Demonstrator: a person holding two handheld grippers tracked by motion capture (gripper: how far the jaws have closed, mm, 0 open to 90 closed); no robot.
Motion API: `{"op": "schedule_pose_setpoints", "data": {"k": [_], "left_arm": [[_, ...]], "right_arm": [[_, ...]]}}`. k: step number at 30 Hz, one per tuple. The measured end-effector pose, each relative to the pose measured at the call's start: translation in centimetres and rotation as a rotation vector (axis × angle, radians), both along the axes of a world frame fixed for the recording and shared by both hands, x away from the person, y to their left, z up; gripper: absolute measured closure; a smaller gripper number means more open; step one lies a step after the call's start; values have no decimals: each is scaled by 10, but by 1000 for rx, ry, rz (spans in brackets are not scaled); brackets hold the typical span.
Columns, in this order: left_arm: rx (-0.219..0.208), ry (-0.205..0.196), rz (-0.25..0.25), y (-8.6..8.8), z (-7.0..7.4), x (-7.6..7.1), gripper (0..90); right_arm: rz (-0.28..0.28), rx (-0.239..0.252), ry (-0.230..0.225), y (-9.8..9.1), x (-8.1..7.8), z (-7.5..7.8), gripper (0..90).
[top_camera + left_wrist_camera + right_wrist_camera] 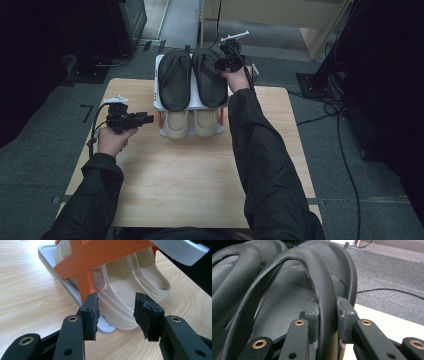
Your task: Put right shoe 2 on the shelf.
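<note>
Two black slippers [192, 77] lie on the top shelf of a small white rack [159, 87] with orange sides, at the table's far edge. A beige pair [191, 123] sits on the lower shelf. My right gripper [222, 64] is shut on the strap [324, 300] of the right black slipper [210, 77], one jaw on each side of the strap. My left gripper [145, 119] is open, left of the rack, pointing at the beige slippers [130, 290] past the orange cross brace [95, 257]; nothing lies between its fingers [91, 312].
The wooden table [190, 175] stands on grey carpet. Cables [345, 150] run over the floor at the right. Dark equipment stands [100, 60] sit at the back left, and a black stand base [312, 82] at the right.
</note>
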State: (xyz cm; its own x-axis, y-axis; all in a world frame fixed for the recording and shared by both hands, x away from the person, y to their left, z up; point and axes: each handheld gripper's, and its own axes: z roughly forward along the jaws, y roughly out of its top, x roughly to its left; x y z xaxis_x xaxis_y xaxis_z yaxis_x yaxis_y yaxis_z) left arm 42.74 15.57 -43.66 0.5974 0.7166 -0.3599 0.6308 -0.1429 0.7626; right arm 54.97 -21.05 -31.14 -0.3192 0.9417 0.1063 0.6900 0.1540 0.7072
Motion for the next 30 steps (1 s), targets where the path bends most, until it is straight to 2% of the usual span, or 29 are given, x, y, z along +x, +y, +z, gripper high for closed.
{"op": "schedule_pose_setpoints", "data": {"k": [7, 11, 15, 17, 21, 23, 30], "left_arm": [[0, 0, 2, 0, 0, 0, 544], [0, -2, 3, 1, 0, 0, 541], [4, 1, 6, 0, 0, 1, 528], [8, 2, 8, 1, -1, 1, 520], [13, 2, 9, 1, -1, 1, 508], [15, 3, 10, 1, -1, 2, 505], [32, 4, 9, 0, -2, 2, 490]], "right_arm": [[5, 19, 19, 7, -6, 0, 719], [31, 15, 5, 10, -9, -2, 711], [31, 34, 0, 9, -10, -3, 701], [49, 21, -19, 7, -11, -4, 663], [64, 53, -63, -3, -15, -1, 583], [79, 64, -65, -8, -17, 2, 551], [120, 92, -116, -26, -31, 3, 525]]}}
